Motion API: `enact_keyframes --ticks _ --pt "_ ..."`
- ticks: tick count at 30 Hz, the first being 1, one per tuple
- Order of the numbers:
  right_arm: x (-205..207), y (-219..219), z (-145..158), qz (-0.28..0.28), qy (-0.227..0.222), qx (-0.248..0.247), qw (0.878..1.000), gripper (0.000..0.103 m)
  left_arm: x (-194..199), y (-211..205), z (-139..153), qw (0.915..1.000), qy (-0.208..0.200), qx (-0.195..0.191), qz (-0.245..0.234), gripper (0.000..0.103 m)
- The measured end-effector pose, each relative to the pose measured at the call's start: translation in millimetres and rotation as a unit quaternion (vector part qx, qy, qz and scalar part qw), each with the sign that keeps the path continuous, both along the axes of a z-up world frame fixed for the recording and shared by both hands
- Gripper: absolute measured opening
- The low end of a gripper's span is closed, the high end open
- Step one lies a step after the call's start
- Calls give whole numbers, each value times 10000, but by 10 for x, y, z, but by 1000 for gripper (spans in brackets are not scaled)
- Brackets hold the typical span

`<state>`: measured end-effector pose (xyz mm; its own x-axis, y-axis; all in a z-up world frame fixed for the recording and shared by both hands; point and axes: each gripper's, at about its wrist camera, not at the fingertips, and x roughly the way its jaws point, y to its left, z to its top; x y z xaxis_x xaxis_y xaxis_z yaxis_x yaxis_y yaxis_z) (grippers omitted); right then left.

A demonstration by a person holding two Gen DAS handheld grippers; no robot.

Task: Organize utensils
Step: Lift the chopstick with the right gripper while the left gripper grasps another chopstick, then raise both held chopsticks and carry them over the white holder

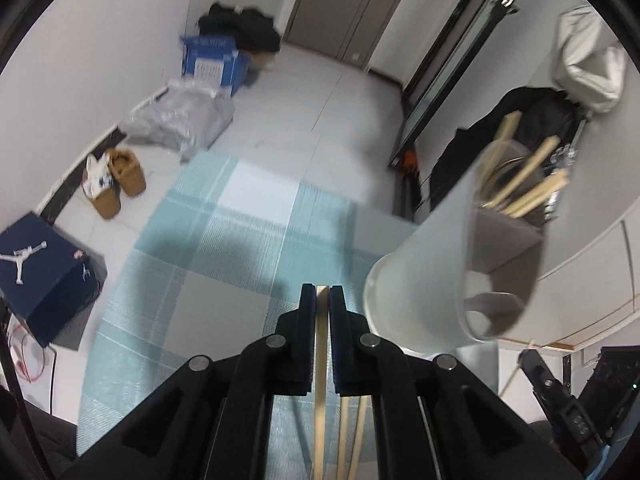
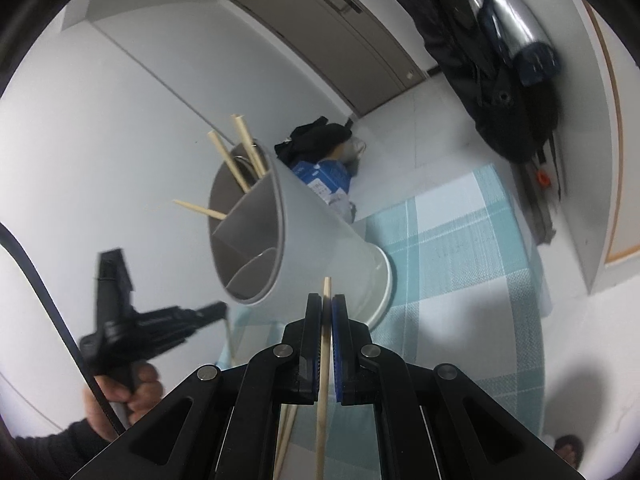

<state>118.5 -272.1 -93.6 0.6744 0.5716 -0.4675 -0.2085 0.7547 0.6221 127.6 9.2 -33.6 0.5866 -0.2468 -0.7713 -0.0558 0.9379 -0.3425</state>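
left hand-held gripper (image 1: 321, 294): 1 chopstick (image 1: 320, 360) | holder (image 1: 448, 272): maybe 4

The left tongs (image 1: 322, 296) are closed, their jaws pinched almost together around a thin wooden stick, pointing forward and down. The right tongs (image 2: 327, 306) are likewise clamped on a thin stick. In the right wrist view, the person's left hand (image 2: 120, 396) grips the other tool's handle
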Motion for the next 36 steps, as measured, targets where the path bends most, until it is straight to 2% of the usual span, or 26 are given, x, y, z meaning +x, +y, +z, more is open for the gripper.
enact_keyframes --ticks 4,14,18,27,33,36 --pt "-116 98 152 -71 -283 -385 9988 4 -102 -31 167 9988 -452 106 -168 3" --pt "-361 311 510 -169 -826 -900 9924 4 -360 5 244 9960 -629 290 -566 3" --pt "-478 388 621 -211 -988 -1011 9897 4 -457 -14 261 9949 -646 155 -765 3" --pt "-538 473 677 -248 -983 -1101 9887 4 -577 -39 358 9919 -814 133 -971 3" --pt "-579 549 777 -182 -1140 -1201 9860 4 -613 -55 424 9899 -849 164 -1127 3" --pt "-540 610 782 -139 -1101 -1362 9845 4 -625 -71 459 9888 -857 199 -1206 3"
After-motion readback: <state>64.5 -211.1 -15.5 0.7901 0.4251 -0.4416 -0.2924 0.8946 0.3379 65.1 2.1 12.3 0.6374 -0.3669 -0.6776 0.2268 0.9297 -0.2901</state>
